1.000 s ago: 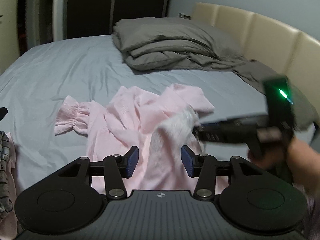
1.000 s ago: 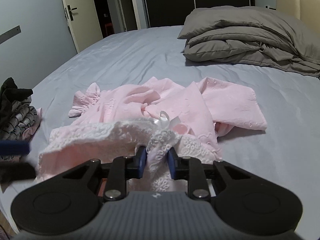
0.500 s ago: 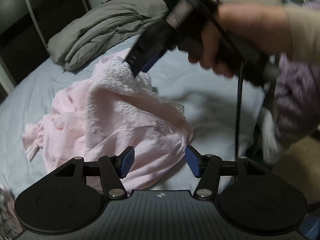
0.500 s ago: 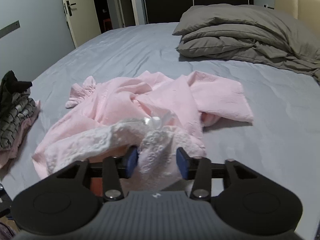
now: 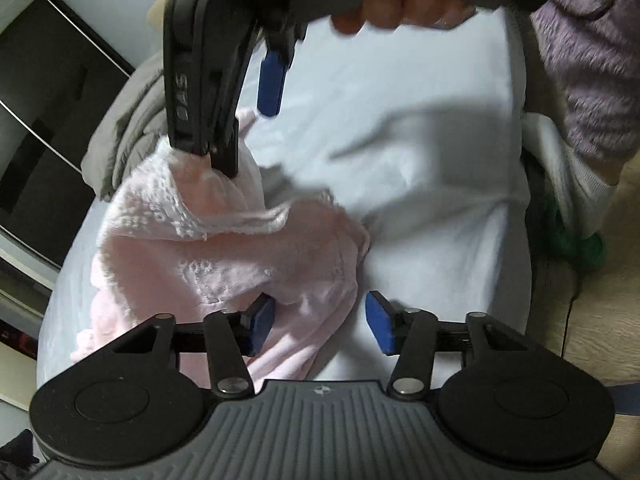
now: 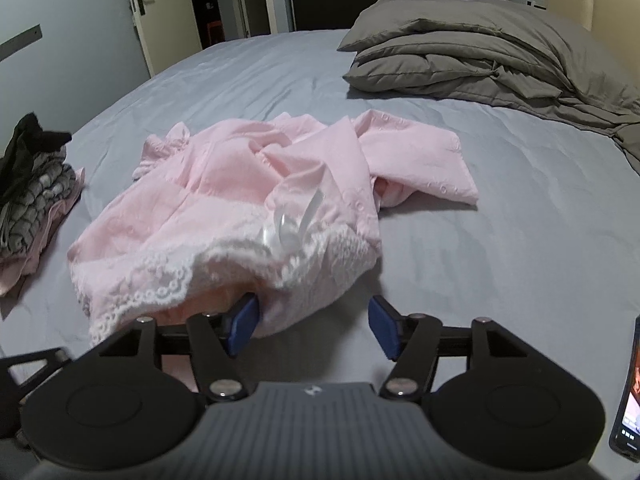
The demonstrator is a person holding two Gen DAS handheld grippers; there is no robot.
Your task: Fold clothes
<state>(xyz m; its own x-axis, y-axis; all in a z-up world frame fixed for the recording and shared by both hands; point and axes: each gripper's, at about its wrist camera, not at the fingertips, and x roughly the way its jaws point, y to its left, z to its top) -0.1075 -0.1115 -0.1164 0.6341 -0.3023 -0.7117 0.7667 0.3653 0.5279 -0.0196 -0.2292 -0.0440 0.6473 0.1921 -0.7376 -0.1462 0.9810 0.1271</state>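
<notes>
A pink garment [image 6: 240, 184] with a white lace hem and a satin bow lies crumpled on the grey-blue bed sheet [image 6: 500, 240]. My right gripper [image 6: 314, 328] is open at its near edge; the lace hem rests against the left pad [image 6: 244, 322] and the right pad is over bare sheet. In the left wrist view my left gripper [image 5: 320, 328] is open too, looking down on the garment [image 5: 224, 256], whose edge lies between its pads. A hand [image 5: 384, 4] holds the right gripper [image 5: 204, 80] above the cloth.
A folded grey duvet [image 6: 480, 60] sits at the head of the bed. Dark and patterned clothes [image 6: 32, 184] are piled at the left edge. A phone [image 6: 630, 400] shows at the right. The bed's edge and wooden floor [image 5: 600, 300] lie to the right.
My right gripper has opened and let go of the lace hem, which has dropped onto the bed. The left gripper has swung around and tilted down over the garment's near edge.
</notes>
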